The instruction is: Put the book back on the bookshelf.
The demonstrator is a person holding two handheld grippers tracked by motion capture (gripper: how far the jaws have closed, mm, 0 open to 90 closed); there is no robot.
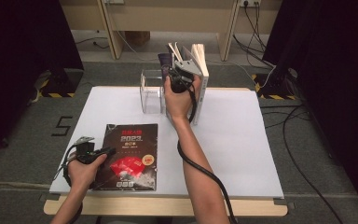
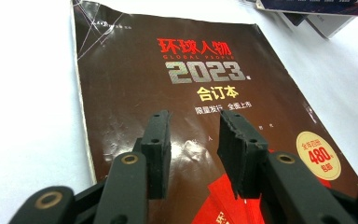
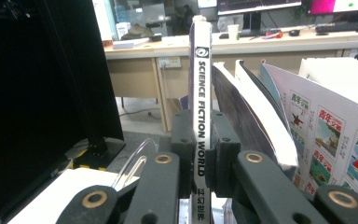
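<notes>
The right claw (image 3: pixel 199 154) is clamped on the spine of an upright magazine (image 3: pixel 200 88) lettered SCIENCE FICTION WORLD, its two black jaws pressing either side of the narrow spine. In the high view the right hand (image 1: pixel 179 95) holds that claw up at the far side of the white tabletop (image 1: pixel 242 140), at a row of standing books and magazines (image 1: pixel 199 60) that lean just beside a clear plastic holder (image 1: pixel 150 91). Seen from the right claw, the neighbouring magazines (image 3: pixel 326 135) fan away from the gripped one. The left claw (image 2: pixel 193 144) stands apart with nothing between its jaws, hovering over a dark magazine marked 2023 (image 2: pixel 168 84) that lies flat near the front left of the tabletop, with the left hand (image 1: pixel 85 168) at its left edge.
</notes>
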